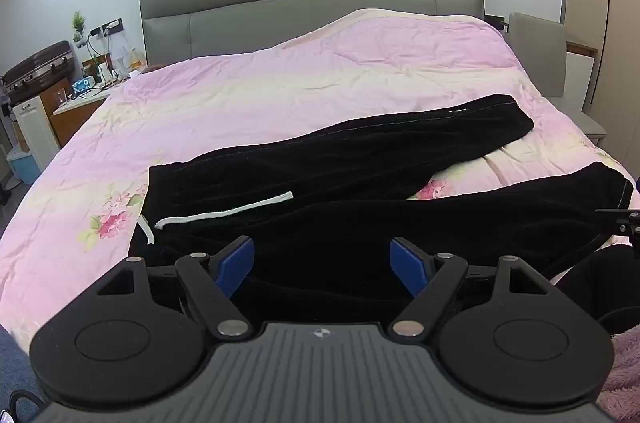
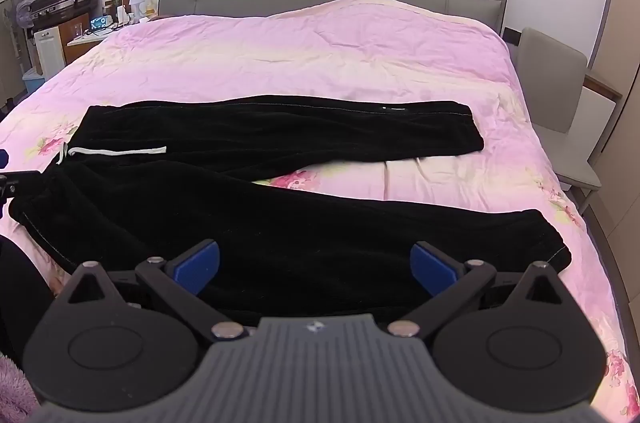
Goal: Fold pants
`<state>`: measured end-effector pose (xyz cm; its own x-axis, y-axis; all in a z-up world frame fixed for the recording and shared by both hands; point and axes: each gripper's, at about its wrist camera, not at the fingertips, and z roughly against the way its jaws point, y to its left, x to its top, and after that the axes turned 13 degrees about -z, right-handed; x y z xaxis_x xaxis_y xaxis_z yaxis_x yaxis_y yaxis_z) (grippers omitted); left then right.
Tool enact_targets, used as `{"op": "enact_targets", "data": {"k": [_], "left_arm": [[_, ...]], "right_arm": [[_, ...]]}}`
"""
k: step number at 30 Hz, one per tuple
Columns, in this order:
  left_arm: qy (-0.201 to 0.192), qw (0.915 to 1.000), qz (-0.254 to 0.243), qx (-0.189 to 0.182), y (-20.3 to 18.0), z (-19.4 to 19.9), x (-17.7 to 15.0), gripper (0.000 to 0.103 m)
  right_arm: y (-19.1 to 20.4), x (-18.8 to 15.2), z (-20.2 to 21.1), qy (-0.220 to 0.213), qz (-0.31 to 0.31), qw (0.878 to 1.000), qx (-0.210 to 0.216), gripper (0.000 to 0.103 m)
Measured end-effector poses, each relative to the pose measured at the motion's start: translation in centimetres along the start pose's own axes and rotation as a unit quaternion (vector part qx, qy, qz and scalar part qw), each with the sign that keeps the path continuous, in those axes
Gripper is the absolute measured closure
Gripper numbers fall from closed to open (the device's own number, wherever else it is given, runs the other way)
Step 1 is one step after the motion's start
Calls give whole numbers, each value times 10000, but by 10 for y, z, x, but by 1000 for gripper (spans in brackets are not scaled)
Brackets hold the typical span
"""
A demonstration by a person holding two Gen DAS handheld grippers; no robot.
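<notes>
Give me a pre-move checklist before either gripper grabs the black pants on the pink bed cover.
1. Left gripper open, nothing between its blue pads: ok.
2. Right gripper open, nothing held: ok.
3. Black velvety pants spread out on the pink floral bed cover: ok.
4. Legs lying together for folding: not ok, they splay apart.
5. White drawstring tucked in: not ok, it trails across the fabric.
6. Near hem within easy reach: cannot tell.
</notes>
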<state>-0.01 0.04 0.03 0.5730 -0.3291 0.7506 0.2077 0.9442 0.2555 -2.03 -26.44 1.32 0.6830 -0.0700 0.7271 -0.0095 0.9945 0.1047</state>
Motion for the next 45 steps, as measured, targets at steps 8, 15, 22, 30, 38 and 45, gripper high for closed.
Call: {"op": "enact_targets", "data": {"k": [8, 15, 22, 30, 38, 45], "left_arm": [[25, 10000, 35, -5, 1, 0, 0, 12], [59, 10000, 9, -6, 1, 1, -3, 12], [47, 10000, -8, -4, -1, 0, -3, 12], [69, 10000, -41, 10, -1, -1, -4, 12], [75, 10000, -47, 6, 0, -1, -4, 12], [123, 9999, -42, -1, 0, -2, -3, 12]], "right_arm": [[0, -1, 0, -5, -13, 10000, 9, 5], [3, -2, -7, 6, -18, 10000, -13, 5], [0, -1, -3, 23, -15, 10000, -10, 5], [-2, -2, -2, 50, -74, 10000, -45, 5], [-1, -1, 1, 68, -129, 9999, -67, 5], [-1, -1, 1, 59, -137, 9999, -62, 5]]}}
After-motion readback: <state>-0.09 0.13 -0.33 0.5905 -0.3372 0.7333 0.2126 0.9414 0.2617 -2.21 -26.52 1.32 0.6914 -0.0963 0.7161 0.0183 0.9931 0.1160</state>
